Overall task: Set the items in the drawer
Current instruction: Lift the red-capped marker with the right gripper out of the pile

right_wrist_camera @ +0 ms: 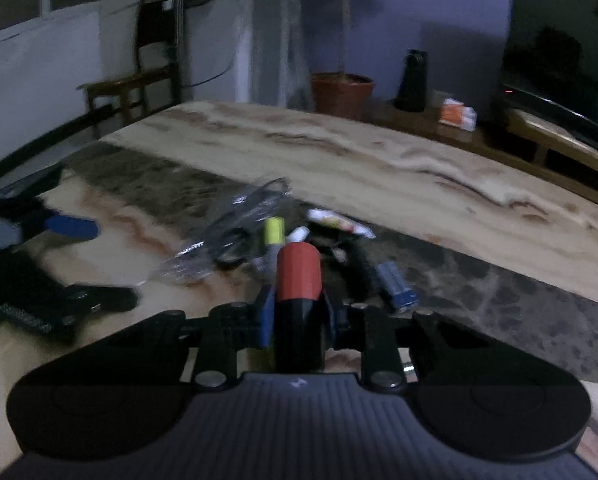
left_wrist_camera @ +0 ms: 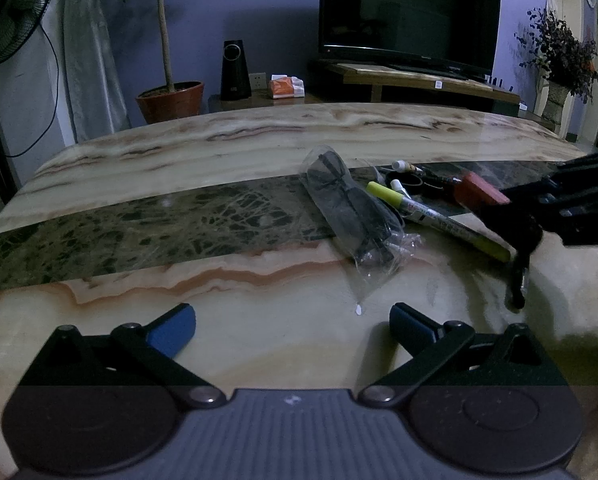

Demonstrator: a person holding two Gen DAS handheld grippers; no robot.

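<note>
Right gripper (right_wrist_camera: 295,312): jaws clamped on a black marker with a red cap (right_wrist_camera: 298,276), held up off the table, so that one looks to be mid-carry.
Left gripper (left_wrist_camera: 293,330): jaws wide apart, nothing in them, hovering low over the marble table (left_wrist_camera: 219,140) just short of the pile.
Drawer: not in either view, so no telling if it's open or what's already inside.
Pile on the table: a clear plastic bag with something dark in it (left_wrist_camera: 355,216), a yellow-capped marker (left_wrist_camera: 439,220) right beside it, a small white tube (right_wrist_camera: 339,222) behind those, and a blue thing (right_wrist_camera: 397,286) that's too blurry to name.
Also there: a black stick-shaped item (right_wrist_camera: 99,300) lying apart, nearer the left gripper.
Progress guess: one item in hand, several loose on the table, so there's plenty left to stow.
</note>
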